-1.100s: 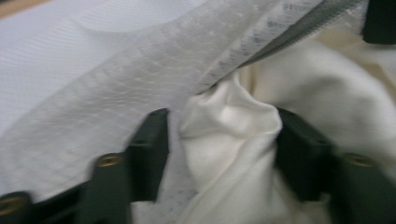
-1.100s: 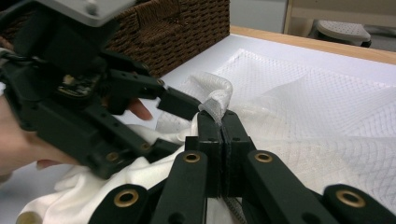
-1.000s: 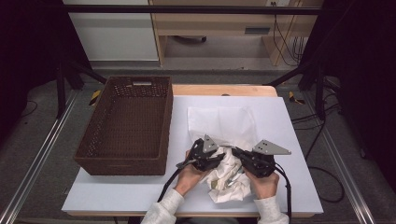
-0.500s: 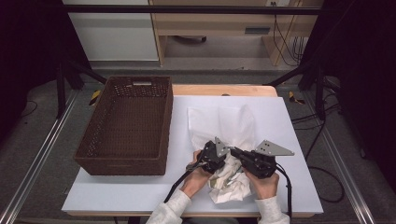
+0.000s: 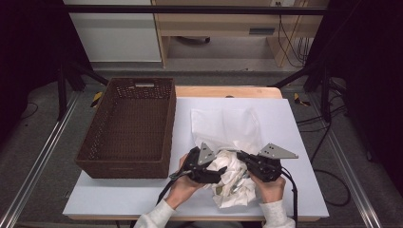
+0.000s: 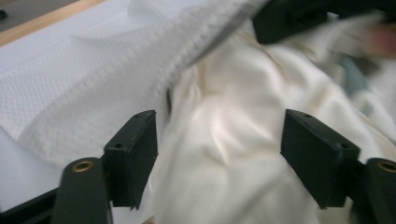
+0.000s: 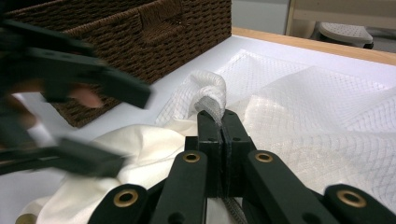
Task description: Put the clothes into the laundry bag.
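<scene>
A white mesh bag (image 5: 228, 126) lies flat on the table, and a crumpled cream cloth (image 5: 233, 183) sits at its near end. My right gripper (image 5: 241, 156) is shut on the bag's rolled hem (image 7: 211, 95) and holds it up. In its own view the closed tips (image 7: 219, 117) pinch that hem. My left gripper (image 5: 219, 175) is open; its jaws have just been opening. They (image 6: 219, 144) straddle a fold of the cream cloth (image 6: 243, 93), and the pads do not press on it. The mesh (image 6: 93, 84) lies to the left.
A brown woven basket (image 5: 95, 142) stands empty at the table's left, close to my left hand; its wall (image 7: 140, 37) fills the far left of the right gripper view. The wooden table edge (image 5: 228, 91) runs behind the white top.
My left gripper first pushed toward the bag, then drew back toward the person with its jaws now spread wide. The right gripper has stayed in place on the hem.
</scene>
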The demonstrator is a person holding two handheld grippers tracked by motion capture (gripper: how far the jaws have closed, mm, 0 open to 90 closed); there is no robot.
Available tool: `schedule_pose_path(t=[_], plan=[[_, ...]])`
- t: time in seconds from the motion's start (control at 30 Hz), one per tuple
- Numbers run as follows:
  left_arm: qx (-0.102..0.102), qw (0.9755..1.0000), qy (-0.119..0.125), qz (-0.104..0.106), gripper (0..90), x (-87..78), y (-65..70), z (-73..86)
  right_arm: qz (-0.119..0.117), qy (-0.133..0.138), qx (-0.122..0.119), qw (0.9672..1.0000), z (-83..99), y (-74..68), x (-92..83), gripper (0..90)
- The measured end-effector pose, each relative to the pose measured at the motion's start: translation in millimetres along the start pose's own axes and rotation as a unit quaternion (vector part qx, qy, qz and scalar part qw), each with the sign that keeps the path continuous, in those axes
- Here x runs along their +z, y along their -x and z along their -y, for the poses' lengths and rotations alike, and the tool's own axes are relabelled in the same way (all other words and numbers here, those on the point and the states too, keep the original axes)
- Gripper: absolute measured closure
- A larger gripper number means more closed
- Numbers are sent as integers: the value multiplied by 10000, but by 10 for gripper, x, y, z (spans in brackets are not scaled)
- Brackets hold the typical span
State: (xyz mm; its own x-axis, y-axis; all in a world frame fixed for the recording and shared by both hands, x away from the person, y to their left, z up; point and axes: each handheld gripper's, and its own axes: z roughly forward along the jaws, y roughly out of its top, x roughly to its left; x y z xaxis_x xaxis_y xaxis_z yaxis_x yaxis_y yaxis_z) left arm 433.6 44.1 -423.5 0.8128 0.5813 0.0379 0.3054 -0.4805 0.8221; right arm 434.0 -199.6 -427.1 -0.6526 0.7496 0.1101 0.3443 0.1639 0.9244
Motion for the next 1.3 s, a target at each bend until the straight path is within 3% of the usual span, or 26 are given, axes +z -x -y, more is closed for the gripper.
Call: schedule_pose_path(t=[0.07,0.13,0.2,0.3,0.33,0.5,0.7,0.8,0.9,1.03,1.1,1.17,1.23,1.3], plan=[[81,9997,-241,62,237,-72,68,174,14,-5,0,10000,10,1,6,888],[160,9994,-308,36,247,-33,117,290,-3,-24,17,10000,18,0,13,888],[43,9996,-258,145,305,48,126,357,-14,-48,24,10000,25,-2,24,888],[-134,9989,-220,392,455,173,125,385,6,-73,23,10000,34,-13,33,888],[-137,9988,-212,416,506,198,129,382,7,-73,0,10000,39,-12,38,888],[-251,9986,296,369,765,159,199,348,-1,-95,40,9999,47,-15,64,889],[-278,9975,523,384,799,169,252,189,-119,-97,51,9999,47,-39,94,890],[-236,9977,576,283,800,214,304,60,-204,-66,102,9997,45,-39,99,891],[-85,9994,342,39,800,346,346,-32,-246,-1,104,9996,31,-29,81,891],[-205,9997,57,-150,802,504,292,-90,-327,122,108,9993,-3,-34,42,891],[-170,9991,-82,-373,804,585,251,-112,-332,179,79,9993,-27,-51,17,891],[-261,9982,-112,-536,805,669,201,-113,-339,204,50,9992,-43,-71,-11,891],[-424,9977,-78,-517,805,713,142,-104,-311,187,24,9993,-48,-87,-39,892],[-449,9977,-31,-502,803,720,118,-95,-255,106,-61,9996,-40,-92,-56,891]])
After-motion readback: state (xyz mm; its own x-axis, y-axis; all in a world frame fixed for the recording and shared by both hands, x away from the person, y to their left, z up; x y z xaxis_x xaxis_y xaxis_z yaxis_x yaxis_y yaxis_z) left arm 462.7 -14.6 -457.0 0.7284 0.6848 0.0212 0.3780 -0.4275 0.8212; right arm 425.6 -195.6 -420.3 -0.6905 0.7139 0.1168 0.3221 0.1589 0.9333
